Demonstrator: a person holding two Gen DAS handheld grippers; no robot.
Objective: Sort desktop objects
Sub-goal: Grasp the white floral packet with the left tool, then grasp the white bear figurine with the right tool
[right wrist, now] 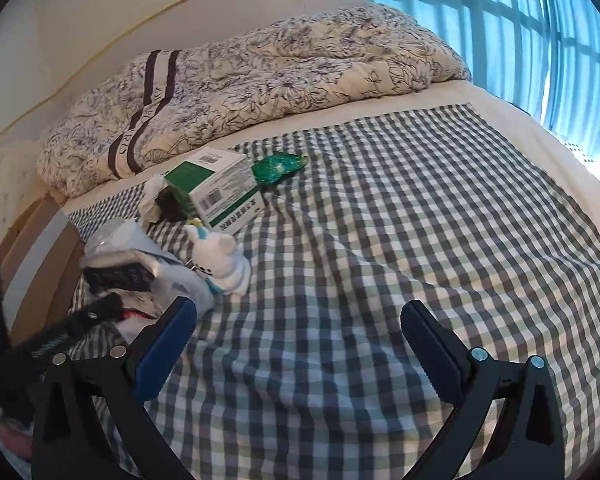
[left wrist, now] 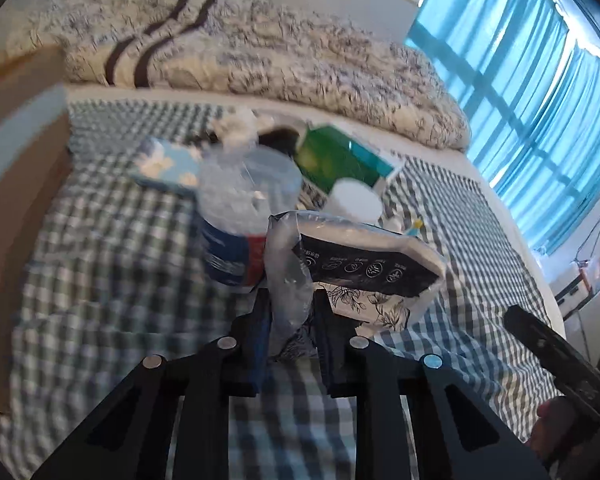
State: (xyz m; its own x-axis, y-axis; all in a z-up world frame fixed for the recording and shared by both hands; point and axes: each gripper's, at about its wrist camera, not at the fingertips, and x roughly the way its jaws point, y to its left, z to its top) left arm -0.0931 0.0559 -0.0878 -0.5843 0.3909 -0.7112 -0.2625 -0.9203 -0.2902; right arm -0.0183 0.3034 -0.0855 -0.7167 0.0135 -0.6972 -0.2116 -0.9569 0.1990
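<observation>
Left gripper (left wrist: 290, 312): jaws together on the crinkled plastic end of a tissue pack (left wrist: 364, 264), which hangs at frame centre, seemingly lifted off the checked cloth (left wrist: 100, 264). Right gripper (right wrist: 300, 344): jaws wide apart, empty, low over bare cloth at bottom centre. I judge sorting partly done; one item in transit, the rest gathered in a cluster but not yet tidied. Around the pack, left view: water bottle (left wrist: 240, 216) just behind it, blue packet (left wrist: 166, 166) upper left, green box (left wrist: 340, 160) behind, white cap (left wrist: 354, 200) close by. Right view: white plush toy (right wrist: 222, 258) at centre left, green wrapper (right wrist: 278, 166) beyond the box. Obstacles: bottle and toy crowd the pack; floral quilt (right wrist: 260, 80) along the top.
</observation>
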